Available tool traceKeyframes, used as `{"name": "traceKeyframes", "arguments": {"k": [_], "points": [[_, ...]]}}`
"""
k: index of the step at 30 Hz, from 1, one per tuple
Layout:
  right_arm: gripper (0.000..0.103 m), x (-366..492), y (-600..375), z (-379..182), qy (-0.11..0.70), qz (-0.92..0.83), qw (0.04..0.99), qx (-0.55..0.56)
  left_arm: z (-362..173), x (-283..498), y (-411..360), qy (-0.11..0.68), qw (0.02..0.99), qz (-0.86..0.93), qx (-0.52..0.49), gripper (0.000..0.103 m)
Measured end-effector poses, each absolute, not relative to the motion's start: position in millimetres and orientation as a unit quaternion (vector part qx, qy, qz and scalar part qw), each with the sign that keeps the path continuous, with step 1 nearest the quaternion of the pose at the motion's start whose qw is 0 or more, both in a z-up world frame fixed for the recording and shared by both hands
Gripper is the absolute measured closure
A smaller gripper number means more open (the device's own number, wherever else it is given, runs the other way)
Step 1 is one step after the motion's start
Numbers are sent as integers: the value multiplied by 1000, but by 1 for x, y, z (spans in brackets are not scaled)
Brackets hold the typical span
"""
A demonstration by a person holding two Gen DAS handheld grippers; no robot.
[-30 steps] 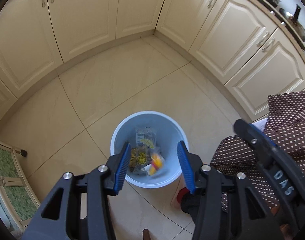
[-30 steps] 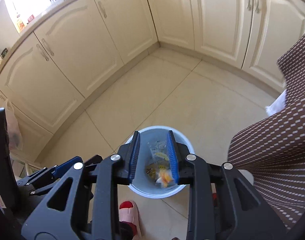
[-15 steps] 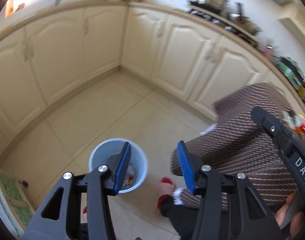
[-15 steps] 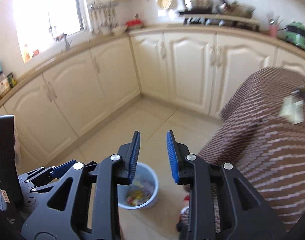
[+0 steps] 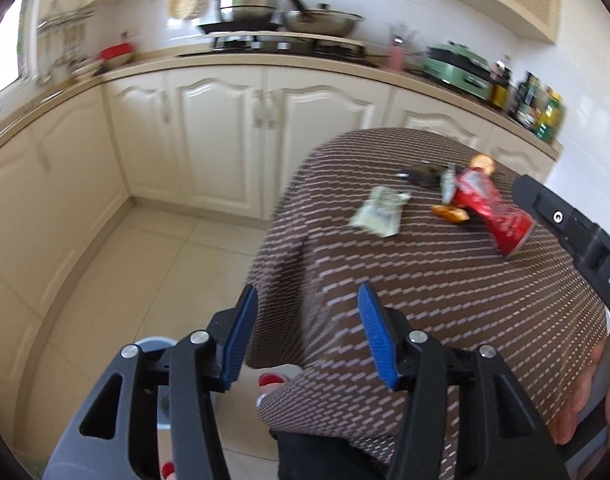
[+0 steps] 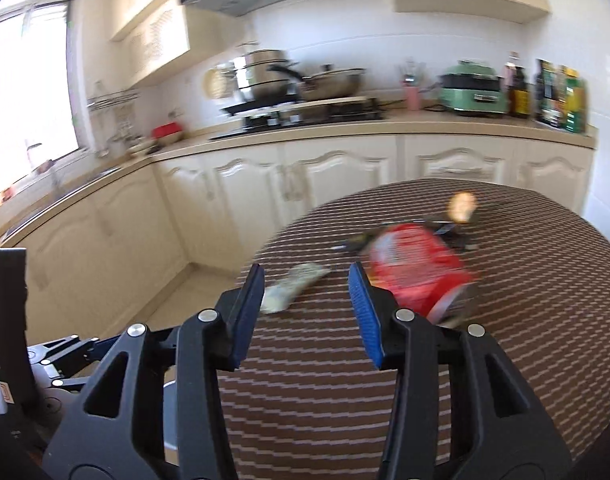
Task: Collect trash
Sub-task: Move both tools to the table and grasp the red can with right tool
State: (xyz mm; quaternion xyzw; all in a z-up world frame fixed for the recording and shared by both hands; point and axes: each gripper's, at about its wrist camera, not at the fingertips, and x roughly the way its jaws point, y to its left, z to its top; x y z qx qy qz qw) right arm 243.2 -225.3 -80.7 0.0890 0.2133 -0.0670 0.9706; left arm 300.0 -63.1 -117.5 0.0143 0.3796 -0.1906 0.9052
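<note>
Brown-striped clothed table [image 6: 505,360]: crushed red can [image 6: 417,276], pale crumpled wrapper [image 6: 293,286] uncollected. Left gripper [image 5: 307,336], right gripper [image 6: 305,312]: fingers spreading, nothing between them.

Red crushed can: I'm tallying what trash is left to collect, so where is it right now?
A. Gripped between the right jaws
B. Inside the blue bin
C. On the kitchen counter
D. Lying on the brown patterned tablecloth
D: the red crushed can lies on its side on the brown patterned tablecloth, beside a pale wrapper.
</note>
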Motion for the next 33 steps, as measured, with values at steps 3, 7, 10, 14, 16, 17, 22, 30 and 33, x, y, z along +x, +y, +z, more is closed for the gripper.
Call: {"name": "traceKeyframes", "arguments": {"k": [3,7,10,14,16,17,22,30,33], "points": [[57,241,-257,-82,220,-90,966,98,-118,314,-93,384,899,-208,30,50],[56,247,-283,-86,235,-107,961,103,-124,335,-116,391,894,-212,50,49],[54,256,-291,-91,251,-109,956,101,-128,352,-137,398,890,-214,64,49],[50,273,-292,-95,274,-108,952,84,-138,374,-154,410,885,-210,74,50],[50,282,-290,-96,285,-103,950,71,-142,382,-161,411,884,-208,81,57],[50,286,-287,-96,292,-103,949,57,-145,386,-164,416,882,-204,86,66],[49,305,-275,-97,321,-105,941,-7,-138,378,-159,397,889,-217,73,97],[49,329,-252,-118,386,-123,906,-125,-127,360,-139,382,896,-222,42,99],[50,331,-255,-121,398,-134,897,-138,-124,356,-134,379,897,-225,33,100]]}}
